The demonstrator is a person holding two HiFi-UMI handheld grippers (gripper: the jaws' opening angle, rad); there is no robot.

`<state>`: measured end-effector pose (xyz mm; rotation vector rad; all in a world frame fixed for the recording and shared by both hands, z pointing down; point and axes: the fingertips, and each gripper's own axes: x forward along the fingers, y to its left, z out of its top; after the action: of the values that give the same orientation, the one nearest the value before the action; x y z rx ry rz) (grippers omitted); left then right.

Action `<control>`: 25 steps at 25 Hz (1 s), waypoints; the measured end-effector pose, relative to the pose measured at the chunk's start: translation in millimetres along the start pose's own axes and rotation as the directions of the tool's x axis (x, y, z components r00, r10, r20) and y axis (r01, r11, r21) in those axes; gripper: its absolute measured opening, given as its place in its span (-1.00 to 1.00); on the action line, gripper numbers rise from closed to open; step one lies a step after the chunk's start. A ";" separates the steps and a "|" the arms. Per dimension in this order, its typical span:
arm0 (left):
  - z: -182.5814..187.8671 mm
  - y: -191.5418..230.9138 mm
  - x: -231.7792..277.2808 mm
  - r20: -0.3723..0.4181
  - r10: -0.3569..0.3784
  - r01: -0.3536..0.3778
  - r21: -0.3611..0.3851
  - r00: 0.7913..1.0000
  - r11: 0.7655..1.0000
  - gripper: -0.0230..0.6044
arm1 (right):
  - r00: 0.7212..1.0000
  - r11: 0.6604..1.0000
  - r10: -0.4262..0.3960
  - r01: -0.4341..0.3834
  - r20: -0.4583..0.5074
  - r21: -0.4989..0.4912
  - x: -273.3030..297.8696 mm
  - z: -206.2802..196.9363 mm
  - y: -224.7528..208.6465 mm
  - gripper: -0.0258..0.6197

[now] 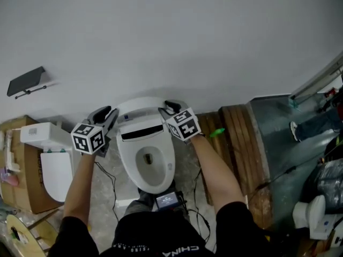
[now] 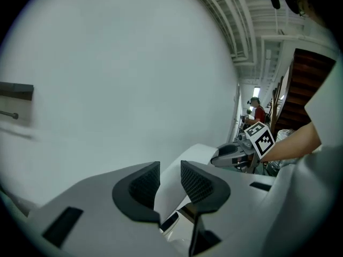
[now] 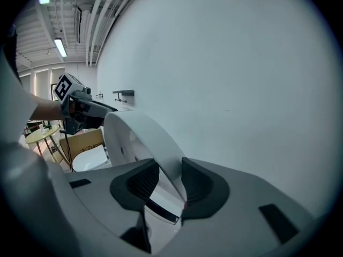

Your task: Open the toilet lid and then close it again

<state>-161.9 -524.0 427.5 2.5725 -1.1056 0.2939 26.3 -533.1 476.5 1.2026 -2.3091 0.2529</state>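
Observation:
The white toilet stands against the grey wall, its lid raised nearly upright over the open bowl. My left gripper is at the lid's left edge and my right gripper at its right edge. In the left gripper view the lid fills the gap between the pads of the left gripper, which is shut on it. In the right gripper view the lid runs between the jaws of the right gripper, with a slit showing beside one pad.
A second white toilet sits on a cardboard box at the left, under a dark wall shelf. Wooden boards lie to the right. Cables and a small screen device are on the floor before the bowl. A person stands far off.

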 end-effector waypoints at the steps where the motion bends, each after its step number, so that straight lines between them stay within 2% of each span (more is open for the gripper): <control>1: -5.4 -6.9 -4.9 -0.002 -0.006 0.006 -0.005 1.000 1.000 -0.54 | 1.000 1.000 -0.003 0.003 -0.004 -0.011 -6.6 -6.5 5.3 -0.52; 5: -27.5 -34.9 -23.8 -0.017 -0.047 0.047 -0.028 0.999 0.999 -0.60 | 1.000 0.999 -0.010 0.009 -0.023 -0.040 -30.1 -28.8 27.7 -0.52; 8: -47.9 -55.2 -37.8 -0.036 -0.047 0.046 -0.034 0.998 0.998 -0.68 | 0.998 0.998 0.012 -0.015 -0.056 -0.053 -45.5 -50.1 44.3 -0.51; 12: -69.4 -79.0 -50.1 -0.048 0.006 -0.008 -0.062 0.999 0.998 -0.71 | 0.998 0.996 0.035 -0.040 -0.059 -0.085 -63.0 -74.6 57.1 -0.49; 14: -80.5 -92.7 -53.4 -0.059 0.037 -0.041 -0.071 0.998 0.997 -0.80 | 0.998 0.995 0.038 -0.042 -0.050 -0.089 -71.0 -88.0 62.4 -0.48; 19: -109.5 -118.2 -65.1 -0.106 0.132 -0.141 -0.085 0.986 0.986 -0.89 | 0.998 0.991 0.051 -0.055 -0.036 -0.124 -85.4 -118.6 76.5 -0.46; 25: -135.9 -135.8 -74.8 -0.121 0.170 -0.187 -0.145 0.978 0.971 -0.90 | 0.999 0.983 0.033 -0.034 -0.011 -0.178 -100.3 -143.3 88.8 -0.44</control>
<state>-121.3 -335.7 501.1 2.2969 -1.2698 0.3691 53.6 -353.9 551.5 1.0726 -2.2921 0.0609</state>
